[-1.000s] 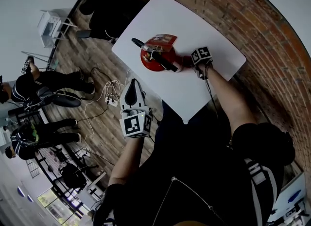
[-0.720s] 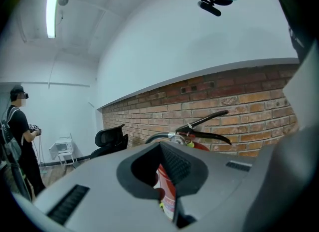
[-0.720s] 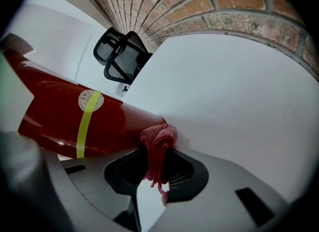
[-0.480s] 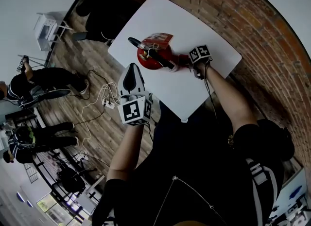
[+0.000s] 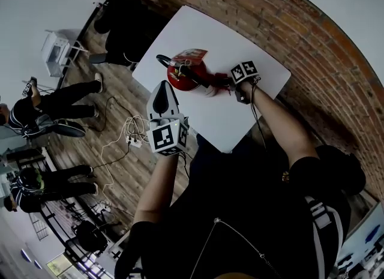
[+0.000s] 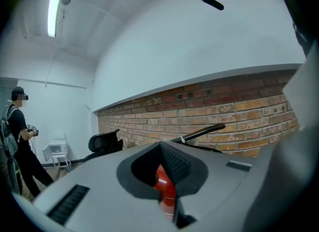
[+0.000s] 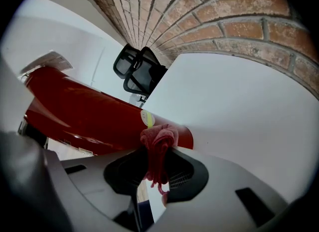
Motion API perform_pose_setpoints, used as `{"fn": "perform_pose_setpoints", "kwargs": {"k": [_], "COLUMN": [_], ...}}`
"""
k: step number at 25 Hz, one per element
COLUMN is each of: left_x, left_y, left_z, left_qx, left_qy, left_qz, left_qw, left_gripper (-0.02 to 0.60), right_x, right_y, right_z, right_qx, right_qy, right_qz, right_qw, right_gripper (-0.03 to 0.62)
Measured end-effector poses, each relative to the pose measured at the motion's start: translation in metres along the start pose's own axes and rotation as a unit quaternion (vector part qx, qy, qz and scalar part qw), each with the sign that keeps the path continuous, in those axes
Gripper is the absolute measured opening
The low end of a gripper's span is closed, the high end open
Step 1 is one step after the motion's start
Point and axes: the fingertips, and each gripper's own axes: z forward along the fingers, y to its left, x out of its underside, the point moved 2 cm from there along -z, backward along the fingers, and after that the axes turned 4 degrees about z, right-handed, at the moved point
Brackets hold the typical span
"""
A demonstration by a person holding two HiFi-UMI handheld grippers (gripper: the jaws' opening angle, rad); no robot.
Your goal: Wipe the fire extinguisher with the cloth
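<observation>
The red fire extinguisher (image 5: 182, 74) with a black handle stands on the white table (image 5: 231, 119). My right gripper (image 5: 234, 87) is at its right side, shut on a reddish cloth (image 5: 218, 87). In the right gripper view the cloth (image 7: 157, 146) is bunched between the jaws of the right gripper (image 7: 157, 168) and presses on the tilted red body (image 7: 84, 118). My left gripper (image 5: 161, 92) hovers off the table's left edge, near the extinguisher, its jaws together and holding nothing. In the left gripper view the left gripper (image 6: 167, 178) points at the extinguisher (image 6: 165, 191).
A brick wall (image 5: 336, 74) runs behind the table. A black office chair (image 5: 123, 14) stands at the table's far corner. Cables and a power strip (image 5: 135, 131) lie on the wooden floor. People (image 5: 42, 107) stand at the left beside a white cart (image 5: 57, 44).
My left gripper has come up closer to the extinguisher. The right gripper with the cloth has stayed against the extinguisher's side. The people at the left have shifted.
</observation>
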Motion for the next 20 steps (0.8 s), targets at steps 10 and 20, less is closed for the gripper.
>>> {"fn": "perform_pose_setpoints", "kwargs": {"k": [10,20], "left_x": [-0.006,-0.004], "left_y": [-0.003,-0.006], "left_z": [-0.010,-0.019], "left_qx": [-0.004,-0.010], "left_qy": [0.006,0.006], "left_qz": [0.003,0.004], "left_qw": [1.0000,0.9999], "left_gripper": [0.009,0.009], "right_x": [-0.003,-0.008], "right_y": [0.024,0.053], "right_z": [-0.019,-0.043], "right_qx": [-0.005,-0.033], "right_qy": [-0.013,-0.032], "right_qz": [-0.015,-0.015], "right_qw": [1.000,0.999], "right_gripper": [0.103,0.103]}}
